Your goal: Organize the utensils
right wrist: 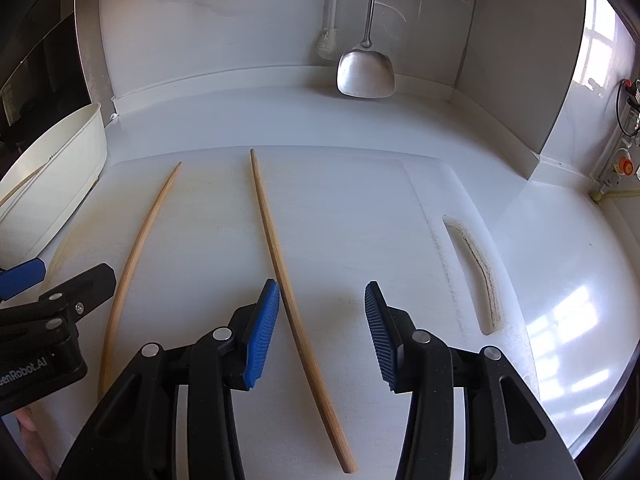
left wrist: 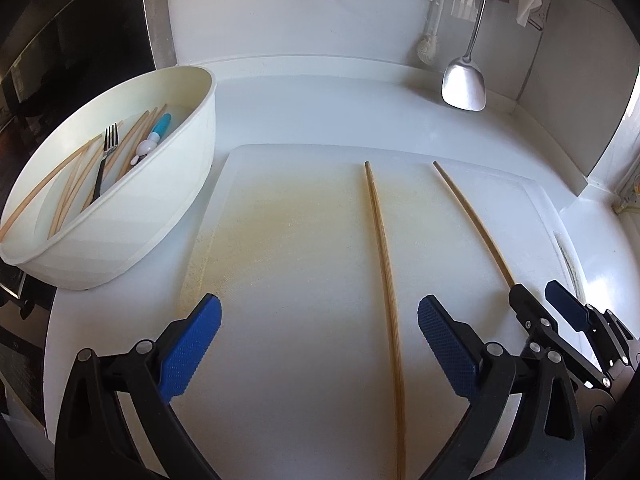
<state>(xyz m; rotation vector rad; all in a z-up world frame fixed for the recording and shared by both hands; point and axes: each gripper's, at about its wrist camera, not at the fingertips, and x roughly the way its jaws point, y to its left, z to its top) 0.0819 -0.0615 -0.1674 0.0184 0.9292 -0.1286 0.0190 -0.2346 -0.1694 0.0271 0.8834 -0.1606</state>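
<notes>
Two chopsticks (right wrist: 288, 300) lie on white cutting board (right wrist: 360, 220).

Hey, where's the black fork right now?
The black fork shows in the left wrist view, standing tines-up in the white tub at the left, among wooden chopsticks and beside a blue-handled tool, left of the cutting board.

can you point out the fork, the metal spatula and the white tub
fork (left wrist: 105, 160): left wrist view, on its dark handle below the tines, inside the tub
metal spatula (right wrist: 366, 74): right wrist view, on its blade, by the back wall
white tub (left wrist: 160, 204): left wrist view, on its outer wall
</notes>
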